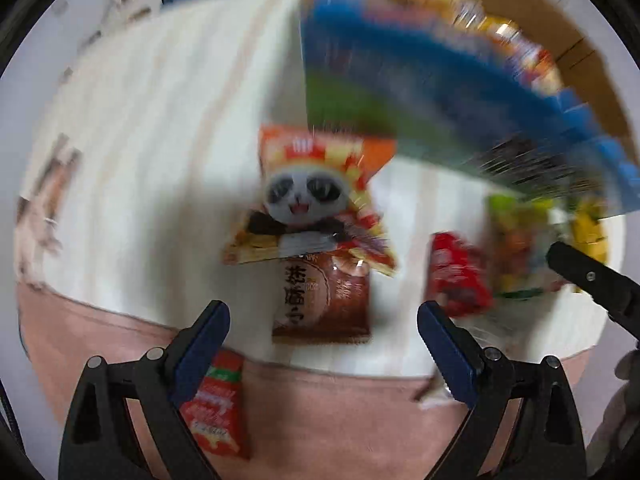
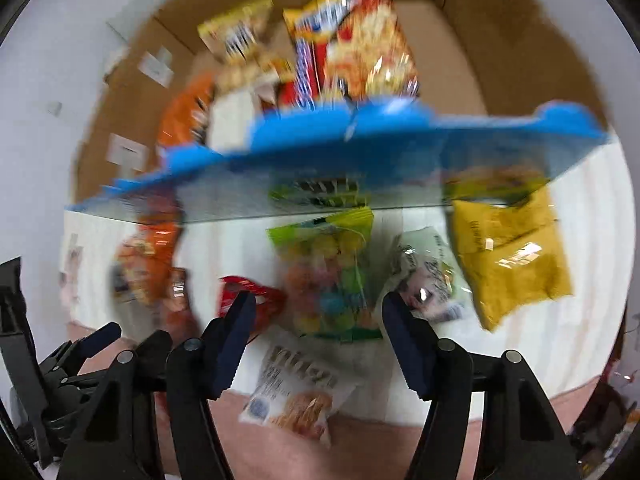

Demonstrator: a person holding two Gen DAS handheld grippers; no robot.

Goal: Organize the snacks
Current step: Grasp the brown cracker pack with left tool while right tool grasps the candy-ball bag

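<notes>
Both views are motion-blurred. A big blue snack bag (image 2: 360, 160) hangs in mid-air over the cardboard box's (image 2: 500, 40) edge, free of both grippers; it also shows in the left wrist view (image 1: 420, 92). My right gripper (image 2: 316, 316) is open and empty, above a green candy bag (image 2: 328, 276). My left gripper (image 1: 324, 332) is open and empty, above a brown packet (image 1: 320, 300) and a panda packet (image 1: 312, 200). The box holds several snack bags (image 2: 360, 52).
A white cloth (image 1: 160, 120) covers the surface, with a pink edge (image 1: 320, 408). On it lie a yellow bag (image 2: 516, 256), a white-green packet (image 2: 432, 276), a red packet (image 2: 256, 300), an orange bag (image 2: 148, 264), a cookie bag (image 2: 296, 392). A red sachet (image 1: 216, 408) lies by my left finger.
</notes>
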